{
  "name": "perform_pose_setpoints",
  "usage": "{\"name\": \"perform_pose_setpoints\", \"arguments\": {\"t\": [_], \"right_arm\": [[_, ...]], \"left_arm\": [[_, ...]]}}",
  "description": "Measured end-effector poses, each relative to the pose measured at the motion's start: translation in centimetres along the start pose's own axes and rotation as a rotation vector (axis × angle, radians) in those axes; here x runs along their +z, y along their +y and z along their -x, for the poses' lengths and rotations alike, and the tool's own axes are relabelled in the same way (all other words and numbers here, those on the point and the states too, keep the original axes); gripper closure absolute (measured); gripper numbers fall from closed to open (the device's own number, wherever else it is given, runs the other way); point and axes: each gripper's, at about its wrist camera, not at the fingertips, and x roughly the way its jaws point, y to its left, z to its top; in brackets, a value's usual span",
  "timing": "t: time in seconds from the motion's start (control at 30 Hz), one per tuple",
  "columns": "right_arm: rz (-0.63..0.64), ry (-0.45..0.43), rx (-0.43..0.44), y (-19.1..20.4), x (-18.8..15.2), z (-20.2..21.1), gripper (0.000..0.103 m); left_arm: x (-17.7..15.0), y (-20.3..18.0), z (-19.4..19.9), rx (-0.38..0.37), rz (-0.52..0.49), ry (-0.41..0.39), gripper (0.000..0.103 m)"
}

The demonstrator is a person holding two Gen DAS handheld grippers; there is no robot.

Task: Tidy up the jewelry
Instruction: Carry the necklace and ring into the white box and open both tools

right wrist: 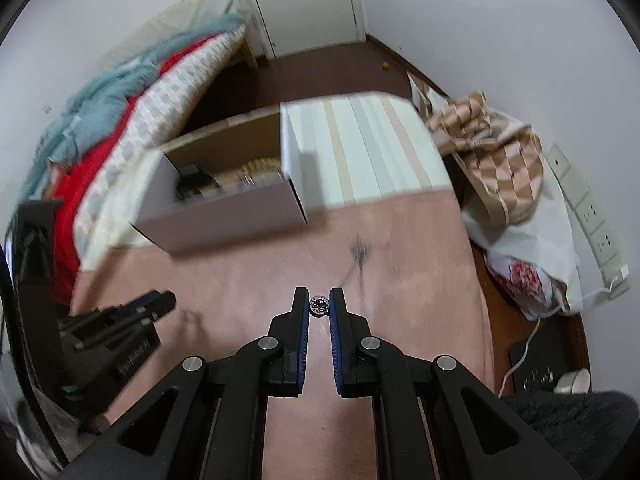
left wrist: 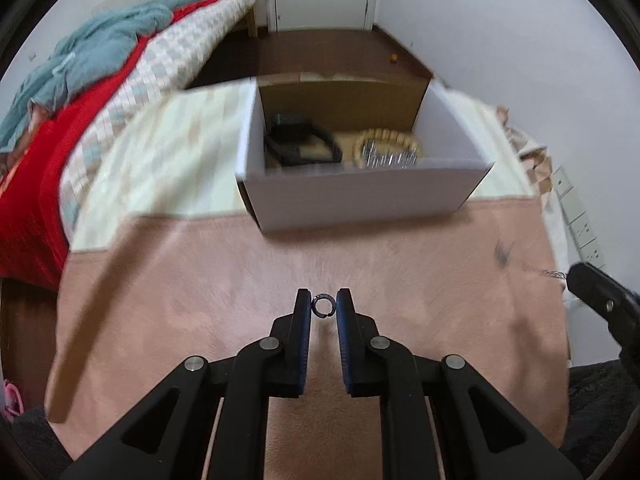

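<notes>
Left gripper (left wrist: 324,306) clenched on a small dark ring (left wrist: 323,305), pinched at the fingertips, held above the pink cloth (left wrist: 240,300). Ring looks open at one side, a hoop-type piece.

Right gripper (right wrist: 319,306) clenched on a silver stud-set ring (right wrist: 319,305), also at the very tips, over the same pink cloth (right wrist: 400,300).

White box (left wrist: 360,196) at 12 o'clock from the left gripper, well apart, sitting where the pink cloth meets the striped cloth (left wrist: 180,140). Inside: black strap item (left wrist: 300,140) on the left, gold bangle (left wrist: 388,148) on the right, blurred. In the right wrist view the box (right wrist: 224,220) is at 10–11 o'clock, contents blurry.

Right gripper tip (left wrist: 596,292) shows at 3 o'clock in the left view, a thin chain-like glint just beside it, unclear. Left gripper (right wrist: 160,304) shows at 9 o'clock in the right view.

Dark smudge (right wrist: 360,252) on the pink cloth at 12–1 o'clock of the right gripper.

Bedding (left wrist: 80,100) at 10 o'clock, red and teal. Door (right wrist: 304,4) at 12. Checked bag (right wrist: 488,168) and power strip (right wrist: 588,216) at 2–3 o'clock.
</notes>
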Motion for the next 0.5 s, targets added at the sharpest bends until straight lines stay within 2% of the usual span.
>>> {"name": "perform_pose_setpoints", "arguments": {"t": [0.37,0.5], "right_arm": [[0.058,-0.127,0.103,2.9,6.6,6.2,0.092],[0.101,-0.188,0.133,4.9,9.6,8.6,0.093]], "left_arm": [[5.4,1.2,7.6,-0.082,0.002,-0.148,0.093],[7.6,2.1,8.8,-0.122,0.021,-0.156,0.093]]}}
